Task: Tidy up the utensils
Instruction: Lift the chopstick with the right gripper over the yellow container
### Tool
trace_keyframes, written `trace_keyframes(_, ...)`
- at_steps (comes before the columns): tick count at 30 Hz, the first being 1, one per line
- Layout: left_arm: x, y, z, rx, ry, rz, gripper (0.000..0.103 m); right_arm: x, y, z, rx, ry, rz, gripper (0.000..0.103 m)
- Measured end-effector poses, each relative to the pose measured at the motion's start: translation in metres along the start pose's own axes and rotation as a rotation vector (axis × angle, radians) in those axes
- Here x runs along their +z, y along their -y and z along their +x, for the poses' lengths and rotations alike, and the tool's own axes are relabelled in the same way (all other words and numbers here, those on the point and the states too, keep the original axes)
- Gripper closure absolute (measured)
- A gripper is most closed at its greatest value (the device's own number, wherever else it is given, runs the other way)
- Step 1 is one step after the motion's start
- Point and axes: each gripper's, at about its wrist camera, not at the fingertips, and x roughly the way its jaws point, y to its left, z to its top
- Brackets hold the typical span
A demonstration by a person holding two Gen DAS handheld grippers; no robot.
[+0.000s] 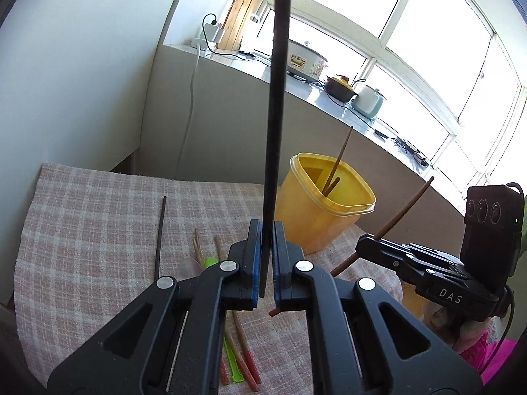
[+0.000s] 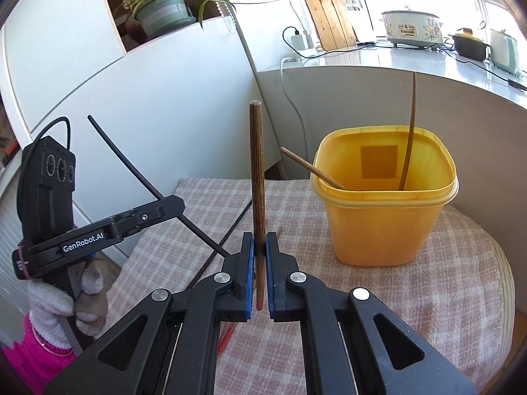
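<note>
The left gripper (image 1: pixel 266 260) has its blue-padded jaws pinched nearly together on a black chopstick (image 1: pixel 276 125), which stands almost upright, its long axis running up toward the window and its lower end hanging just below the pads. The right gripper (image 2: pixel 260 263) is clamped just as narrowly on a brown wooden chopstick (image 2: pixel 257 177), also held close to vertical, with a reddish tip showing under the jaws. Both are raised over a checked cloth (image 1: pixel 98 217) on the table, the yellow tub (image 2: pixel 385 204) just beyond them. Two brown chopsticks (image 2: pixel 408 138) already lean inside the tub, one steep against the far side, one slanting out over the left rim. Another black chopstick (image 1: pixel 160 237) lies flat on the cloth, pointing away. Nearer the left gripper, a cluster of red-tipped chopsticks (image 1: pixel 243 355) and something green (image 1: pixel 230 358) sit mostly hidden beneath the gripper body, too covered to count.
</note>
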Motion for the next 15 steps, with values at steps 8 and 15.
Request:
trace_keyframes(8,0.017,0.013,0.003,-0.014,0.04,0.022,0.1,0.015,0.009,-0.028,-0.012,0.081,0.002,0.098)
trace_keyframes(15,0.024,0.015,0.001,-0.022,0.071,0.024,0.1,0.024,0.021,-0.048,-0.047,0.137,0.013,0.098)
